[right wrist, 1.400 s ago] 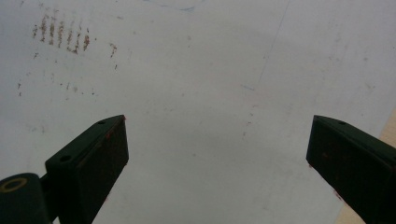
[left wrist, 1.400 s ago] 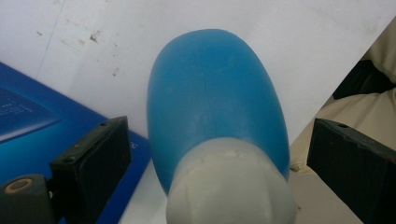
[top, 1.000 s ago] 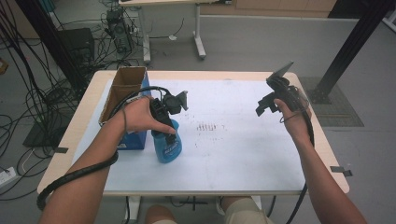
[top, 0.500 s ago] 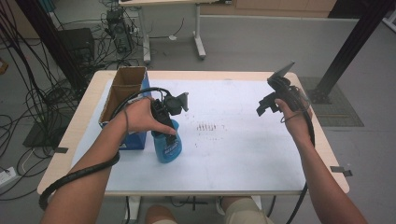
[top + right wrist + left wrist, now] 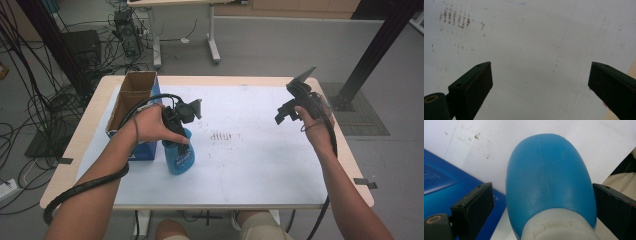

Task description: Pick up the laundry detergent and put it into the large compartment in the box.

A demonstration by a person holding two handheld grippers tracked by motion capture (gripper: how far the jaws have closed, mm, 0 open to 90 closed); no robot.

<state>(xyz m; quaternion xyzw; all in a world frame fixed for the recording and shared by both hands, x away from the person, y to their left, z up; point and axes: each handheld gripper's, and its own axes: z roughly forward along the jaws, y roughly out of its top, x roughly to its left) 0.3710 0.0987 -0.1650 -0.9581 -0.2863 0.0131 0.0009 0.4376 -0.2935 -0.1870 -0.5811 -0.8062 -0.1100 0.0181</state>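
Down at the left half of the desk [image 5: 260, 165], a blue bottle [image 5: 179, 156] stands upright on the white sheet, closer to the near edge than to the far one. Its left side sits just beside a blue cardboard box [image 5: 131, 102], which lies along the desk's left edge with its open top facing up. The left gripper [image 5: 176, 131] comes down on the bottle from above, at its top. In the left gripper view the bottle's rounded blue body [image 5: 549, 177] and pale cap sit squarely between the two black jaws; the jaws are spread, a clear gap shows at the left one, and whether the right one touches the bottle I cannot tell. So the tool is released, straddling the bottle rather than clamping it.

Over by the desk's right edge, well apart from the bottle, the right gripper [image 5: 286, 113] is held above the sheet. Its jaws are wide apart with nothing between them but bare white surface, and a patch of brown smudges [image 5: 455, 17] shows on the sheet toward the middle of the desk.
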